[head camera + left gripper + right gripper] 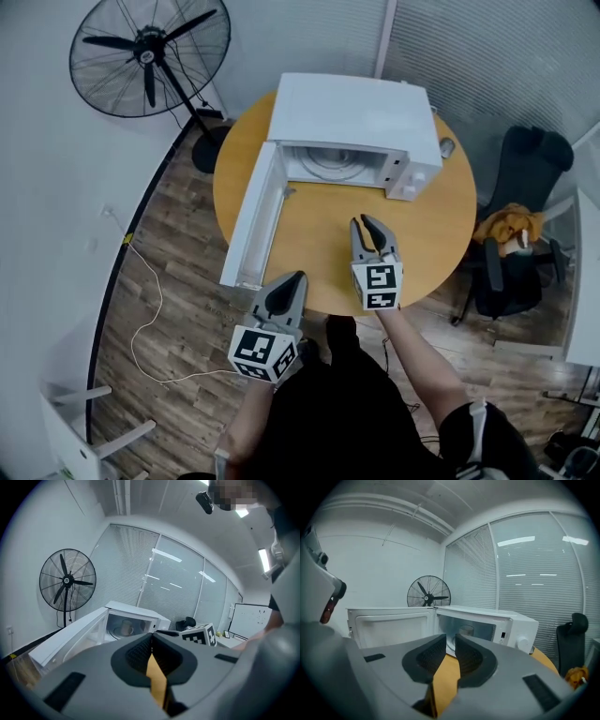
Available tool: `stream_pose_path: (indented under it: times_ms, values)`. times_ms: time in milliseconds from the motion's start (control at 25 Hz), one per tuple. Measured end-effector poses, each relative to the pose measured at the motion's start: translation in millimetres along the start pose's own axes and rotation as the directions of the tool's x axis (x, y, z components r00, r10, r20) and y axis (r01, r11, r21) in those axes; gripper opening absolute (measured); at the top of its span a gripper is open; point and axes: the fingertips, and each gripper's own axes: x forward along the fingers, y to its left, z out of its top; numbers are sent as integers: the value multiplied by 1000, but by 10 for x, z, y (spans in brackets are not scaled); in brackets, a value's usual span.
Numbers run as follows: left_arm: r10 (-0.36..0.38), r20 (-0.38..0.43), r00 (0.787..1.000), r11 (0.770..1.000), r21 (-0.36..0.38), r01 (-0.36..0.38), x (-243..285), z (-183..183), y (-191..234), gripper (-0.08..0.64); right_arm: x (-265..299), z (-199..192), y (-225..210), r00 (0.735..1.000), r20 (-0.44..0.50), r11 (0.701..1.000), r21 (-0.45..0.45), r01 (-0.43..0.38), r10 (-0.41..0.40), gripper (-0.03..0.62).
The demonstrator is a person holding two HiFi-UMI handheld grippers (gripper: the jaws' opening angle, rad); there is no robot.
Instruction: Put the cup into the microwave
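Observation:
A white microwave (356, 117) stands at the back of a round wooden table (441, 234), its door (251, 217) swung wide to the left. A pale cup (466, 631) stands upright on the turntable inside, also seen in the left gripper view as the cup (125, 628). My right gripper (362, 221) hovers over the table in front of the cavity, its jaws a little apart with nothing between them (450, 637). My left gripper (298, 277) is at the table's near edge by the door's end, tips together and empty (152, 635).
A black standing fan (150, 56) is at the back left, with a white cable (150, 319) trailing on the wood floor. A black office chair (520, 225) carrying an orange item stands to the right. A small grey object (447, 147) lies beside the microwave.

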Motion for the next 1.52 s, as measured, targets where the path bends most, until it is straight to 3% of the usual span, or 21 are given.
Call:
stream_pose_path:
  times_ms: [800,1160,1520]
  values:
    - [-130,3,992,991,24,129,-787,-228,-389,-5,-1633,245,738,1000,15,999,48,-14,13,12]
    - [-172,1,985,985,20,172,-731,-253,-497,-5,-2044,366,737,1000,27,998,60,-15,14,9]
    - [-161,12,987,986,35,160,-612,-171,-567,-5,-2320,409,710,996,58,993,87,-78,73,8]
